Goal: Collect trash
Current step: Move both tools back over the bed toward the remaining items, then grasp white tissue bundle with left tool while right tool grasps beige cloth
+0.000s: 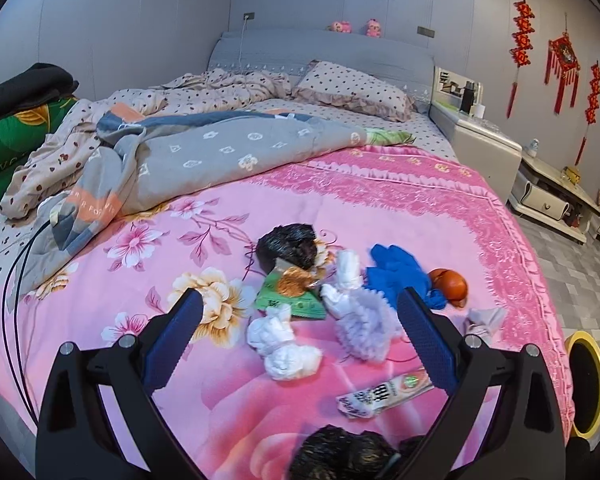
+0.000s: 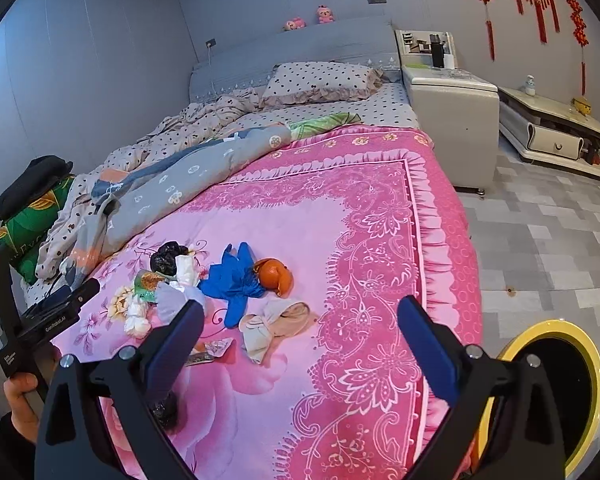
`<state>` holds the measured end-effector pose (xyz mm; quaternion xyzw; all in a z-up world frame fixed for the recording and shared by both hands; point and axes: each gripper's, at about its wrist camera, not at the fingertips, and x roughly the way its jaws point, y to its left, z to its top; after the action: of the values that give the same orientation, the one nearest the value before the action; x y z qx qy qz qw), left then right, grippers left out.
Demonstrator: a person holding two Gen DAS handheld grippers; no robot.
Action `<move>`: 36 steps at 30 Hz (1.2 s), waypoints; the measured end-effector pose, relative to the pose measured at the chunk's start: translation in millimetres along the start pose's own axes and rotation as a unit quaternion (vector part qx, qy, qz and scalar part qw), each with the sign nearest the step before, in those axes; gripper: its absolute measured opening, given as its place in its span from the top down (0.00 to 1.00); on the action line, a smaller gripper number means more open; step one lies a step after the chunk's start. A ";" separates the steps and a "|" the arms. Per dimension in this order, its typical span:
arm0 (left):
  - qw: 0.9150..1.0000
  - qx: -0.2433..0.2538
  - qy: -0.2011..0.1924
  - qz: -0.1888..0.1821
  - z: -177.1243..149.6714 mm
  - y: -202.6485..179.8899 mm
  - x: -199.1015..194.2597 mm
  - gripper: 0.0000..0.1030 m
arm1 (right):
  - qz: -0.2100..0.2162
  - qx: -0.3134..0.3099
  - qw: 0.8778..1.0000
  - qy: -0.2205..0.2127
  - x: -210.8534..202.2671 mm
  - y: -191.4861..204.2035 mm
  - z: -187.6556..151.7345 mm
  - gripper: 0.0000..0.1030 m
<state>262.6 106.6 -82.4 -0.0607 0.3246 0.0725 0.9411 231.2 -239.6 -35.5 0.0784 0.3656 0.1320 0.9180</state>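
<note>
Both grippers hang over the pink flowery blanket (image 1: 400, 200) on the bed. The left gripper (image 1: 300, 316) has its blue fingers spread wide and holds nothing. The right gripper (image 2: 302, 320) is spread wide too, and it is empty.

The trash lies in a little pile on the blanket. Between the left fingers sit two white crumpled tissues (image 1: 284, 344) and a fluffy white wad (image 1: 360, 320), close together. Just behind them lies a green snack wrapper (image 1: 294, 294), with a black plastic bag (image 1: 288, 242) touching its far side. A blue glove (image 1: 400, 272) lies beside an orange peel (image 1: 450, 284) (they touch). Near the front is a long white food wrapper (image 1: 384, 394), and another black bag (image 1: 340, 456) sits at the bottom edge. A beige cloth wad (image 2: 272, 326) lies near the glove.

A yellow-rimmed trash bin (image 2: 556, 392) stands on the floor, just beside the bed's corner.
</note>
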 end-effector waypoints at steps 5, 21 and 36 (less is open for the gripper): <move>1.000 -0.014 0.020 0.007 -8.7 17.2 26.3 0.10 | -0.005 0.002 1.000 0.019 31.3 8.2 -0.7 0.09; 0.997 -0.043 0.061 0.014 -27.2 40.5 93.4 0.10 | -0.046 0.017 0.996 0.072 121.8 2.5 -16.6 0.09; 0.993 -0.080 0.086 -0.010 -40.1 41.1 128.4 0.10 | -0.041 0.016 0.993 0.108 170.6 6.8 -31.3 0.09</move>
<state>331.2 153.0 -196.1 -0.1453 0.3970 0.0832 0.9024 327.3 -180.5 -167.4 0.0636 0.4673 0.0960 0.8766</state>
